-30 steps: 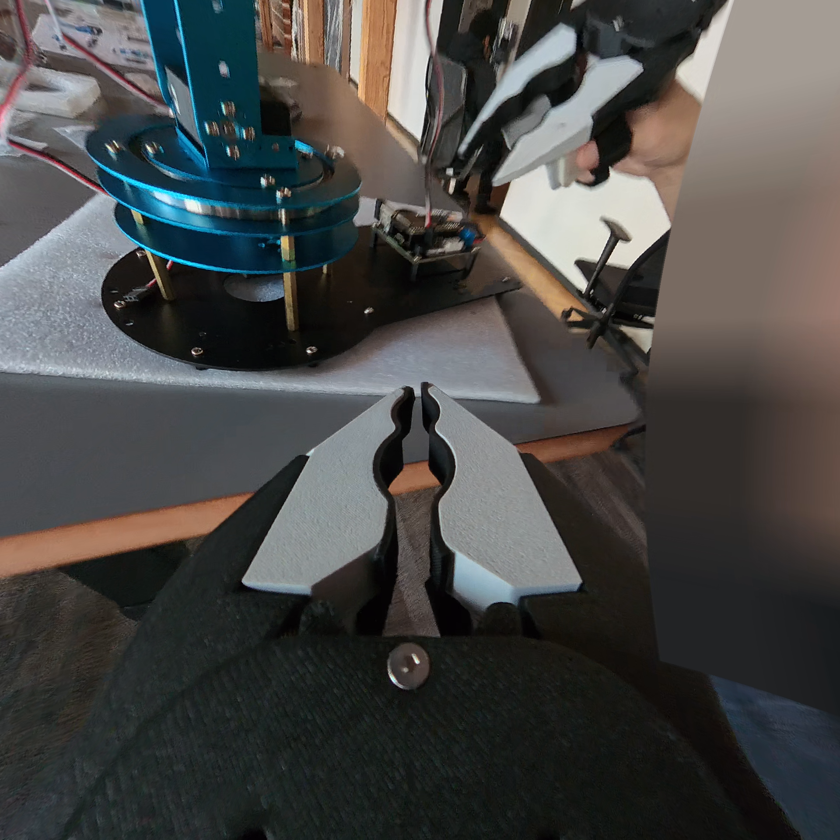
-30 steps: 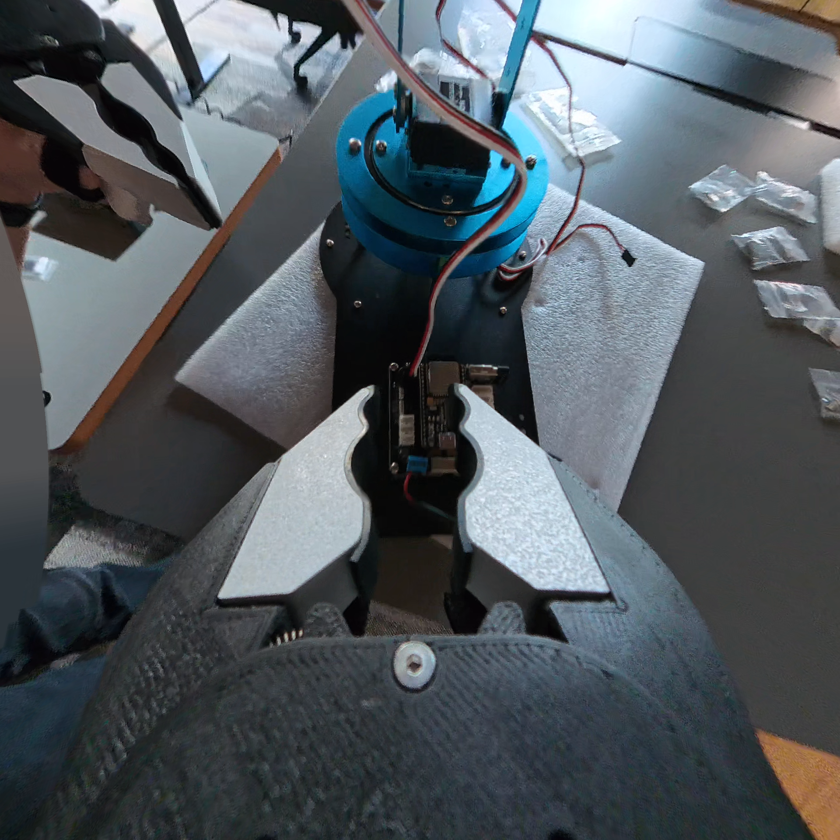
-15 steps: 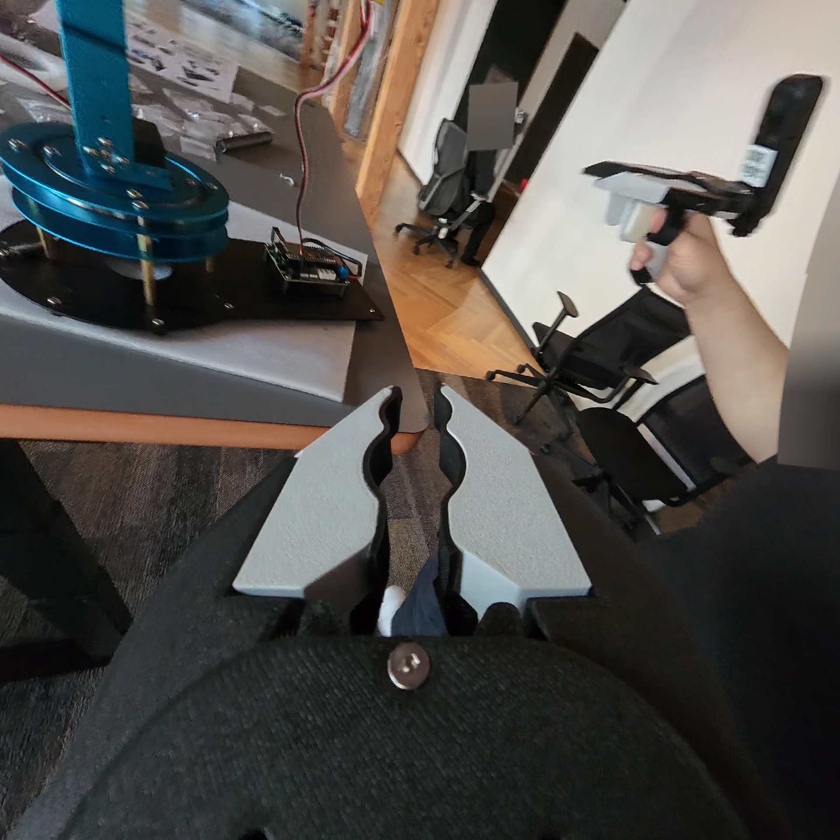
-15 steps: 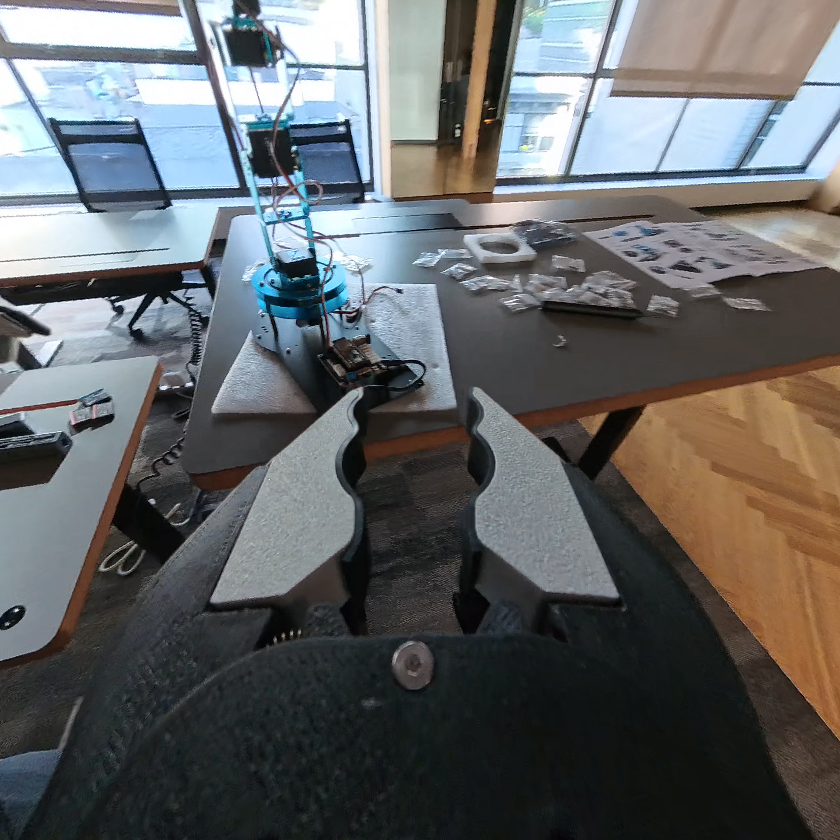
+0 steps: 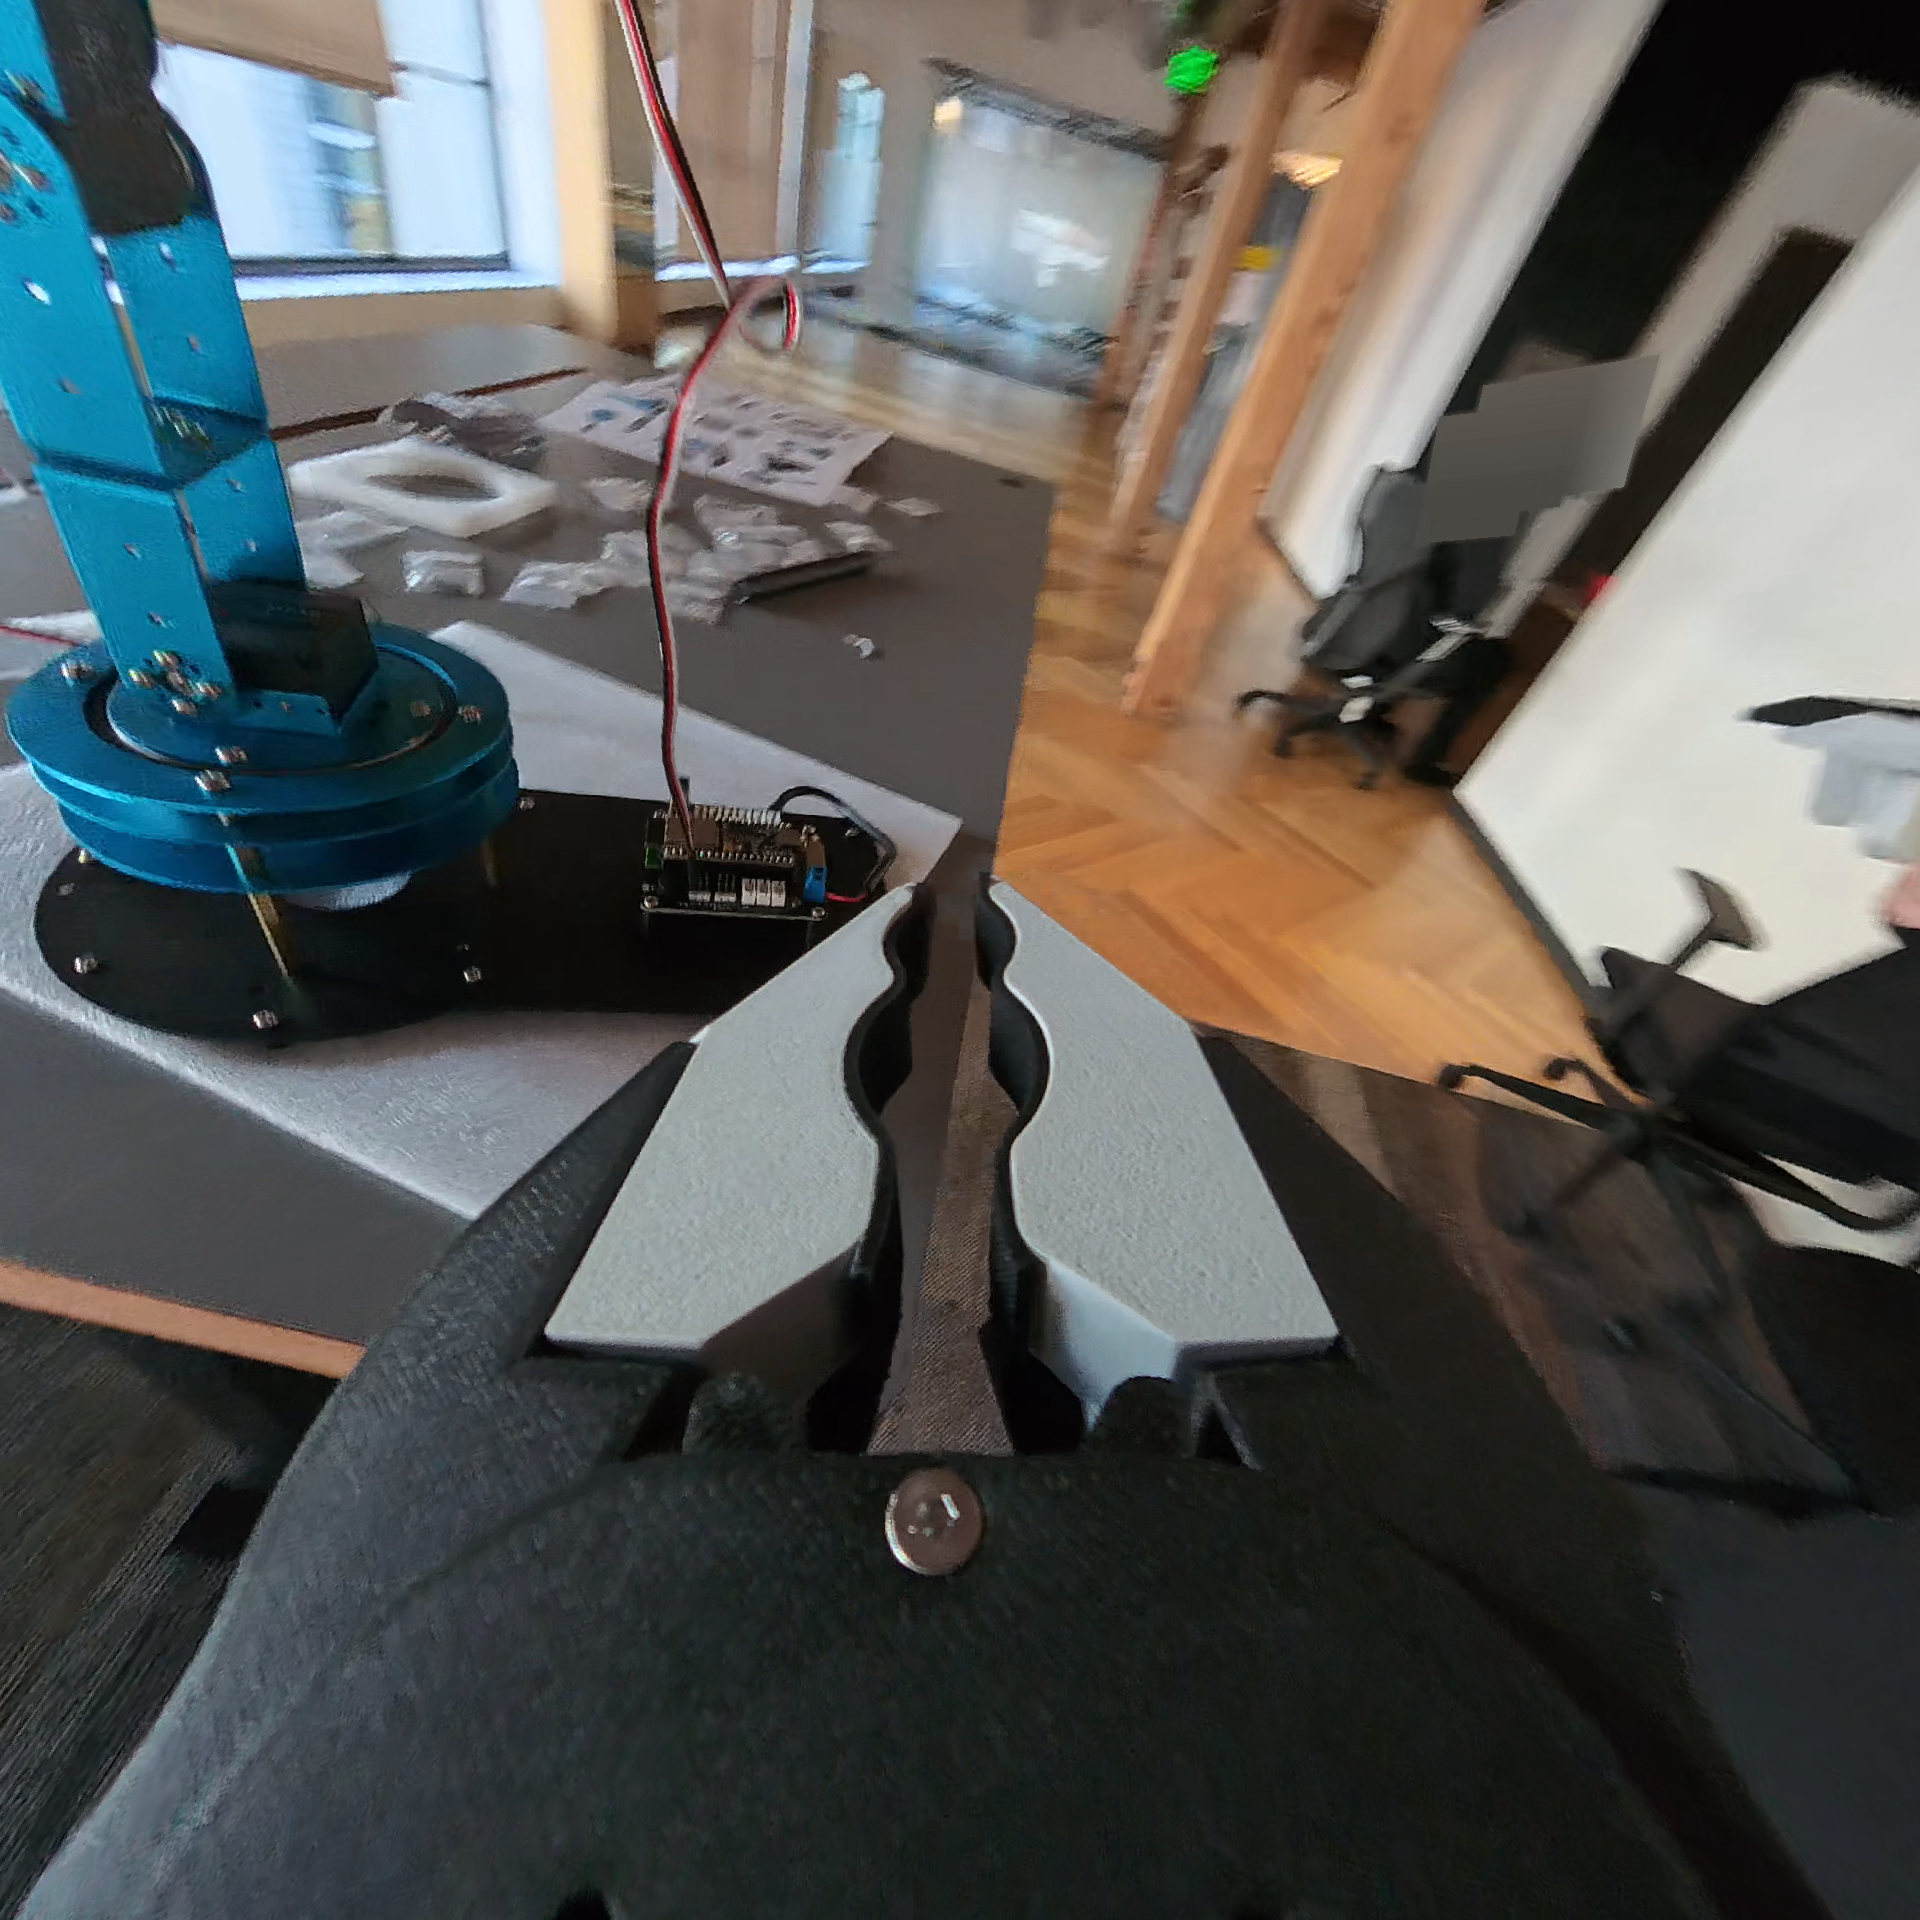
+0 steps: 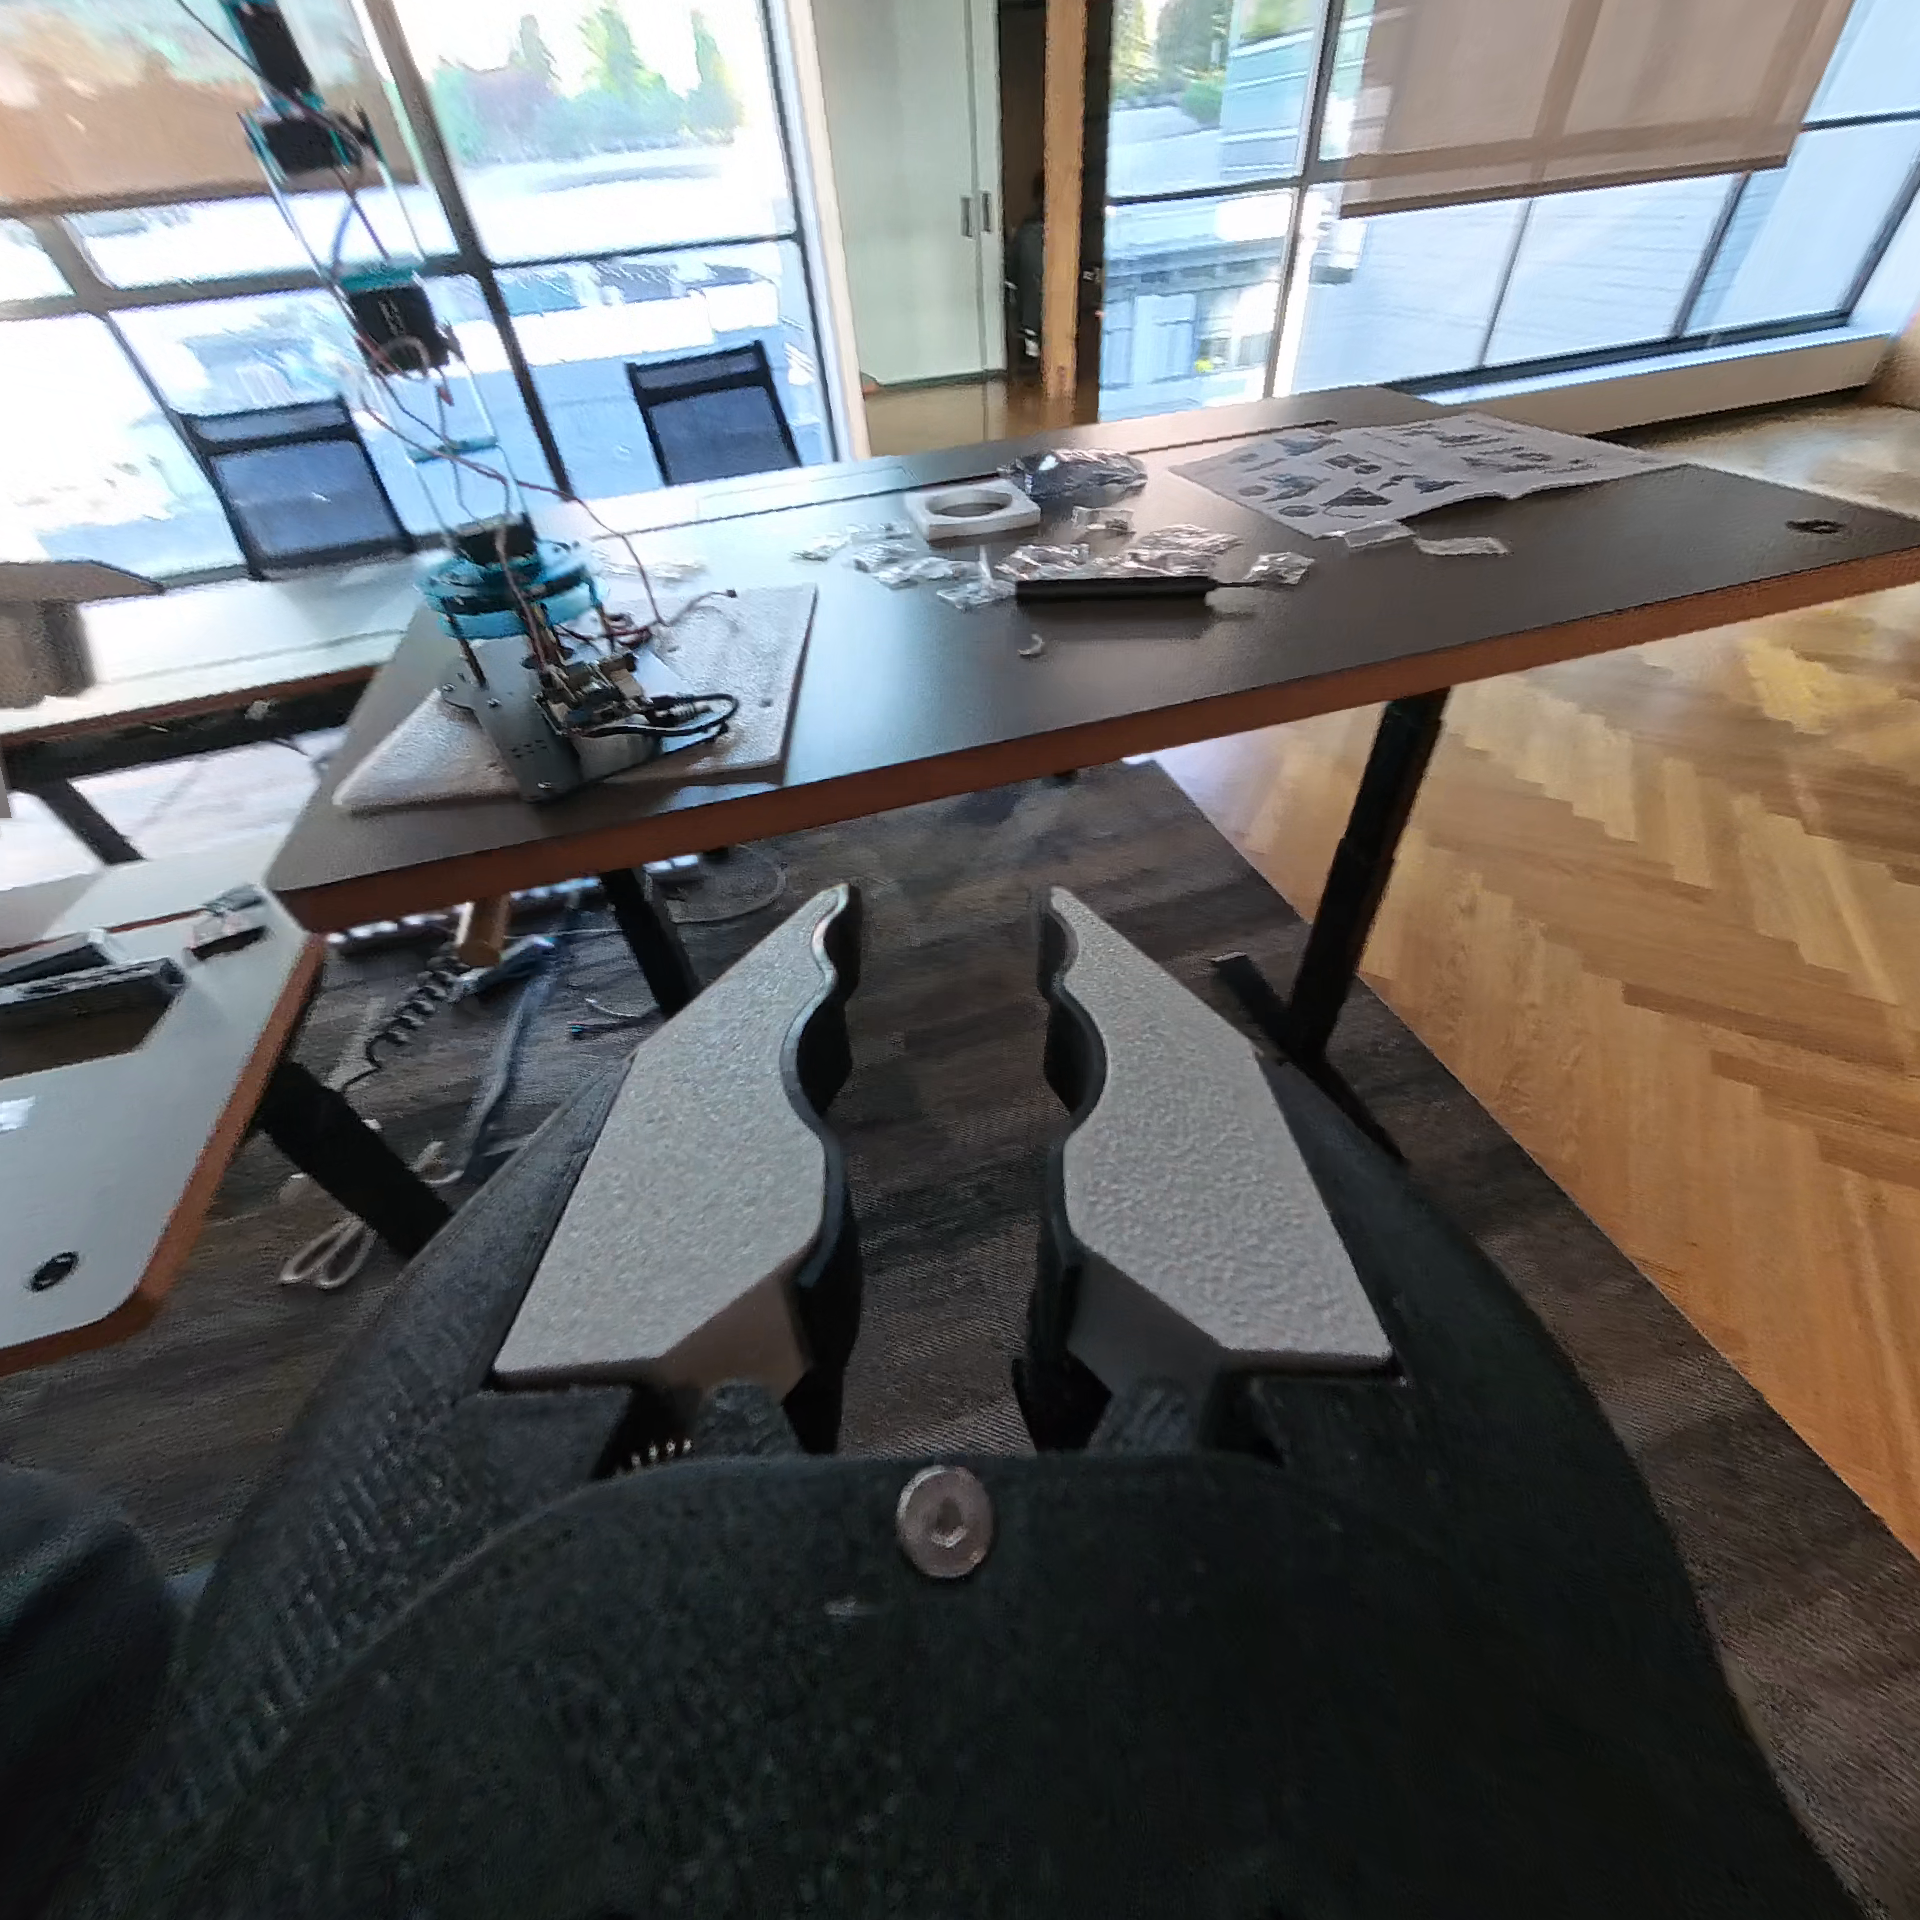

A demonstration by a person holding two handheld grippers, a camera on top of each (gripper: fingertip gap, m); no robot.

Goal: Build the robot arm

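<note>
Left view close beside the table [image 5: 883, 665]; right view farther back, facing it.

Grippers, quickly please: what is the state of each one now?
Left gripper: nearly closed, narrow gap, holding nothing.
Right gripper: open, holding nothing.

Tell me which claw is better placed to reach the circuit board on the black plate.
Left, probably. The left claw sits by the table corner, with the circuit board just ahead of its tips. The right claw hangs low over the carpet, well back from the table.
</note>
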